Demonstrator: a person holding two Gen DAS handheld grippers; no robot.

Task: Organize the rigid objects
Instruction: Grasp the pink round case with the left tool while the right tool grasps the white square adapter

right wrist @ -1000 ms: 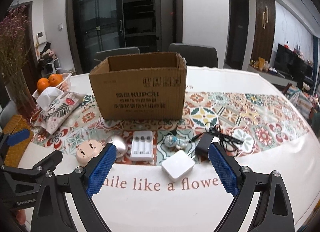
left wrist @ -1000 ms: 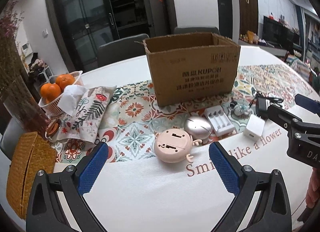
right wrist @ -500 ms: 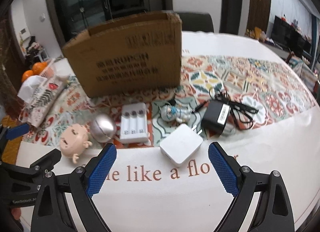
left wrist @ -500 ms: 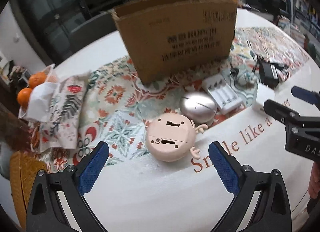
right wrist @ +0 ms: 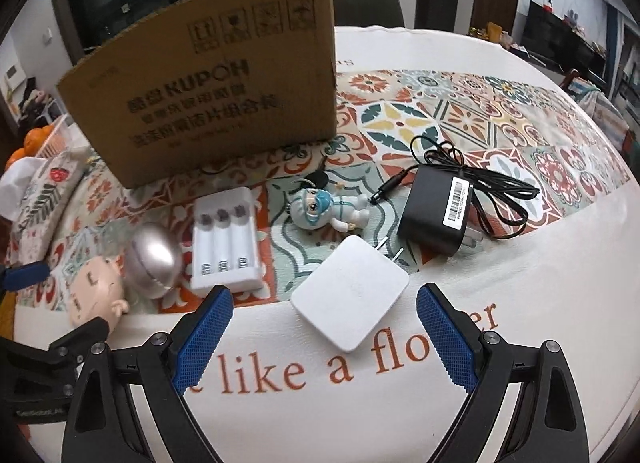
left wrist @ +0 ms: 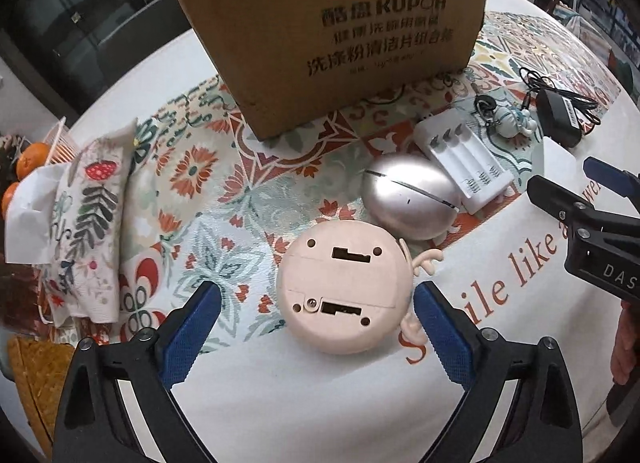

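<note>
Left gripper (left wrist: 316, 327) is hanging right over the pink round toy (left wrist: 344, 287), which sits face down near the front edge of the counter (left wrist: 320, 403); its blue fingers (left wrist: 192, 335) are closing in, with the toy in the gap but neither pad touching it. Right gripper (right wrist: 320, 337) is spread wide and holding nothing, with the white square charger (right wrist: 350, 297) lying flat just past its tips (prongs pointing toward the far edge). A bit further in, on the patterned runner (right wrist: 460, 111), you've got the silver egg-shaped thing (right wrist: 154, 259) touching the pink toy, then the white battery charger (right wrist: 224, 241), a little figurine keychain (right wrist: 324, 209) and the black power adapter (right wrist: 436, 211) with its cord bunched up. Behind all that stands the open cardboard box (right wrist: 208, 99), upright. Toward the left edge there's a fabric tissue cover (left wrist: 86, 223) and a basket of oranges (left wrist: 34, 155).
</note>
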